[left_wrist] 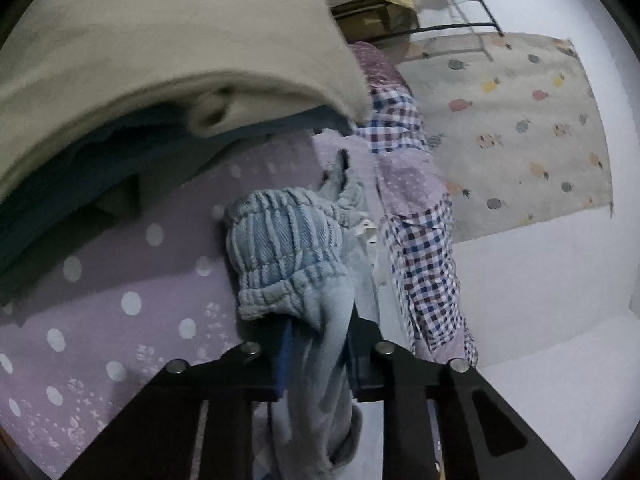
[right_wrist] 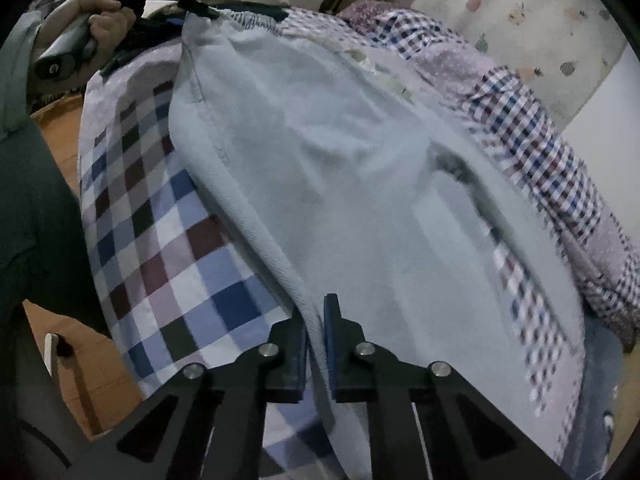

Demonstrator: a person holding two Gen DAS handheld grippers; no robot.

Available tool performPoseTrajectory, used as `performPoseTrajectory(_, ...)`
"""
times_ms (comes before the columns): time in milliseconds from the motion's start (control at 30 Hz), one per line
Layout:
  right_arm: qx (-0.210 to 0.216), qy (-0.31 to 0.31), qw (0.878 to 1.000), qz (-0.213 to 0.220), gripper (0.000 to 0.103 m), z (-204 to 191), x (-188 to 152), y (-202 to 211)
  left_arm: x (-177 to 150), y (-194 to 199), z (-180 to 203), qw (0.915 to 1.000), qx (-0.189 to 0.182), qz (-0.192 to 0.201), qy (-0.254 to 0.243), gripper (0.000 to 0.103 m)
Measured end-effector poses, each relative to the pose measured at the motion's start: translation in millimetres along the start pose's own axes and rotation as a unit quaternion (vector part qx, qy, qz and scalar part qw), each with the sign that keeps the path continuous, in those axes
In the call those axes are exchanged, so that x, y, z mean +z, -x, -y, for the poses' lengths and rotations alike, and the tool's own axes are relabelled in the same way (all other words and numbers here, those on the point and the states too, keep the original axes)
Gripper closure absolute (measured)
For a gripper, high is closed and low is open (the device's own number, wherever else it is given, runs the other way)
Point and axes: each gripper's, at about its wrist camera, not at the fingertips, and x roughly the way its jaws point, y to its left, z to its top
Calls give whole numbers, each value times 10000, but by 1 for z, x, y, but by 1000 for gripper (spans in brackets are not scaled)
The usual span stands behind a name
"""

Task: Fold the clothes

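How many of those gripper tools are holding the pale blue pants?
2. The left hand-held gripper pinches the pale blue pants at the gathered waistband; the right hand-held gripper clamps their lower edge.

Two grippers: the left gripper (left_wrist: 316, 344) and the right gripper (right_wrist: 316, 340), each with two blue-padded fingers (right_wrist: 298, 356). One light blue pair of trousers (right_wrist: 320, 160), with one ribbed elastic waistband (left_wrist: 280, 248). One patchwork bedspread (right_wrist: 160, 240) of checks and purple dots. One folded beige blanket (left_wrist: 160, 40) atop one dark blue garment (left_wrist: 100, 176). One pineapple-print rug (left_wrist: 520, 120). One person's hand (right_wrist: 100, 24).
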Motion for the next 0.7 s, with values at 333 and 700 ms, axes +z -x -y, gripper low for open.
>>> performPoseTrajectory(333, -678, -198, 9961, 529, 100, 131, 64, 30, 45, -39, 124, 9949, -652, -154, -755, 89)
performPoseTrajectory(700, -530, -810, 9953, 36, 100, 322, 168, -131, 109, -202, 243, 9896, 131, -391, -1377, 89)
